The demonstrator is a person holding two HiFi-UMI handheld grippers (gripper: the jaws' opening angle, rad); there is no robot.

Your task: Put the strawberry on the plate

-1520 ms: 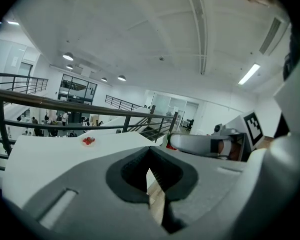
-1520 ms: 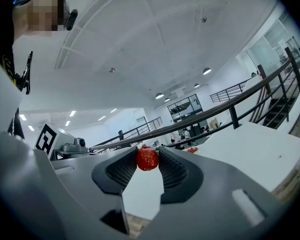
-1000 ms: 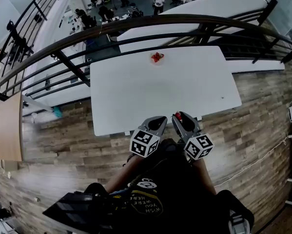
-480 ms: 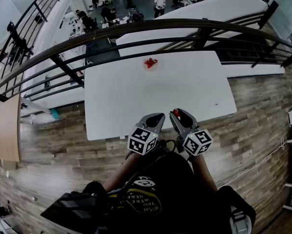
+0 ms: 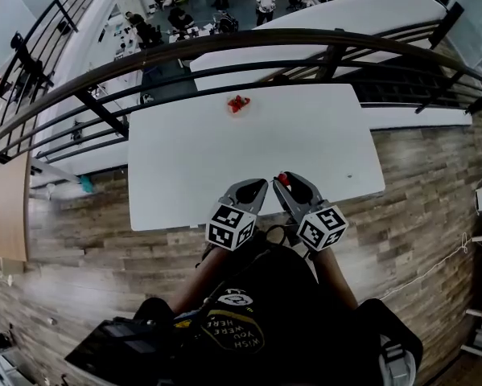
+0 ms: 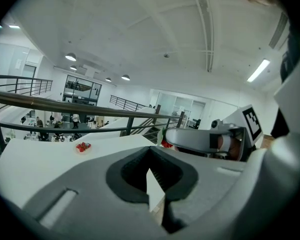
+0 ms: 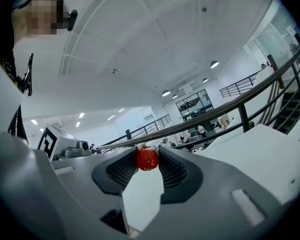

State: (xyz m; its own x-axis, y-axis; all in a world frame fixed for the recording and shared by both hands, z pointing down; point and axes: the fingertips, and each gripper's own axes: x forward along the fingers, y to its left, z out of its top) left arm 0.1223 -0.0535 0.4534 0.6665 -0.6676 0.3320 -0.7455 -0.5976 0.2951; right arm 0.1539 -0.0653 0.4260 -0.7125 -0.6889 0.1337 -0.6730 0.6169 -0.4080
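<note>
A red strawberry [image 7: 147,159] is pinched between the tips of my right gripper [image 7: 147,157], which is shut on it. From the head view that gripper [image 5: 282,180] hovers over the near edge of the white table [image 5: 200,159], the strawberry [image 5: 282,179] at its tip. A small pale plate [image 5: 229,108] with red strawberries [image 5: 239,103] on it sits at the table's far edge, well ahead of both grippers. My left gripper [image 5: 255,186] is beside the right one, shut with nothing in it. The left gripper view shows the plate [image 6: 82,147] far off.
A dark curved railing [image 5: 224,43] runs just behind the table's far edge, with a drop to a lower floor where people stand. Wood flooring [image 5: 434,167] surrounds the table. A small dark speck [image 5: 348,177] lies near the table's right front corner.
Both grippers have moved forward from short of the table's near edge to over it. The plate sits further left in the head view. The right gripper still holds the strawberry.
</note>
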